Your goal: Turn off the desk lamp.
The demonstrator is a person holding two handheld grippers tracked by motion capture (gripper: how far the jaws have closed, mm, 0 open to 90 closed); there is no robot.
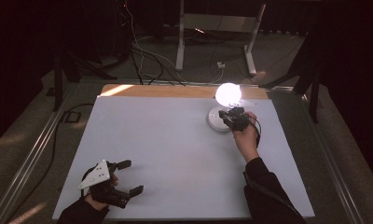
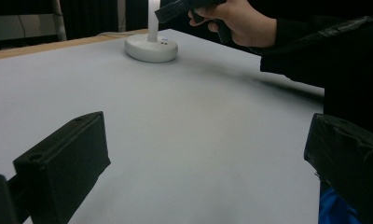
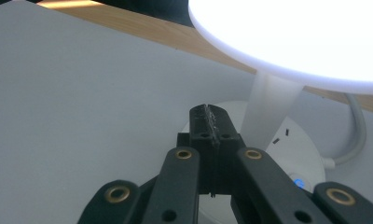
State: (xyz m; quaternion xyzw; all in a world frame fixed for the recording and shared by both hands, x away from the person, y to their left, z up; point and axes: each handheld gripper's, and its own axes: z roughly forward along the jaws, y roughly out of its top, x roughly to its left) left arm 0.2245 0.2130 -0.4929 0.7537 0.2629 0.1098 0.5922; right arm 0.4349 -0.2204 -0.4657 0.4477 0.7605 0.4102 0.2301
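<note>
My right gripper (image 3: 211, 122) has its jaws pressed together on nothing, tip just over the lamp base (image 3: 287, 154) beside the stem (image 3: 268, 109), which runs upright to the lit lamp head (image 1: 228, 94). The lamp sits far right on the table (image 1: 166, 154). My left gripper (image 1: 121, 179) sits wide open, empty, well away. No readable labels.
</note>
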